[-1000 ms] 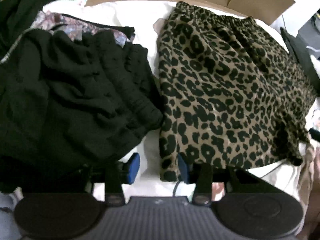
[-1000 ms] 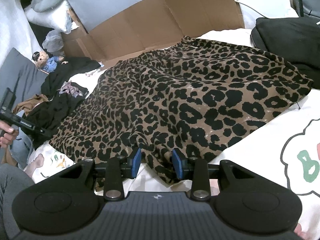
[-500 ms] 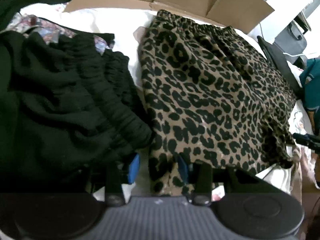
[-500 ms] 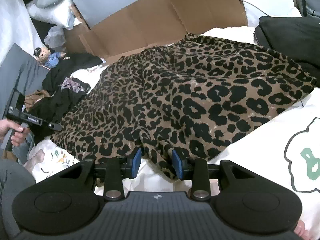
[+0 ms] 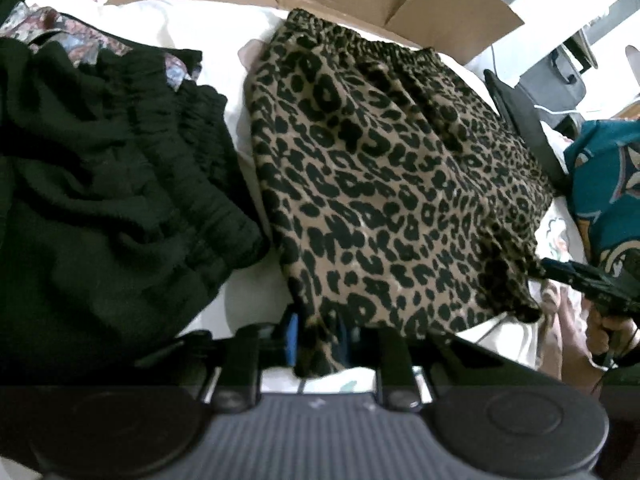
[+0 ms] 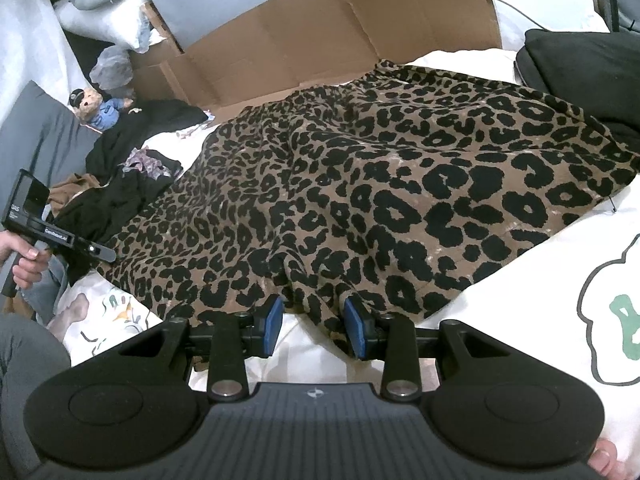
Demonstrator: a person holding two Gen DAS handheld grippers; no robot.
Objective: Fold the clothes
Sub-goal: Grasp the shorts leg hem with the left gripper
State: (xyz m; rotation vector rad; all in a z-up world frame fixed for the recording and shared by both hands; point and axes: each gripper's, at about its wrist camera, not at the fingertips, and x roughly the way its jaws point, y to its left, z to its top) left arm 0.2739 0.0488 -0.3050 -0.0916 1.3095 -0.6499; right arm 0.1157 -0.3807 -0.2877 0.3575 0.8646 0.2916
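Dim, soft indoor light, slight motion blur (left view especially), fisheye-bent edges with dark corners.

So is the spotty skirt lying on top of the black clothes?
No, the leopard skirt lies flat beside the black clothes, with white bedsheet showing between them.

One leopard-print skirt, one black garment pile, one cardboard sheet, one stuffed doll.
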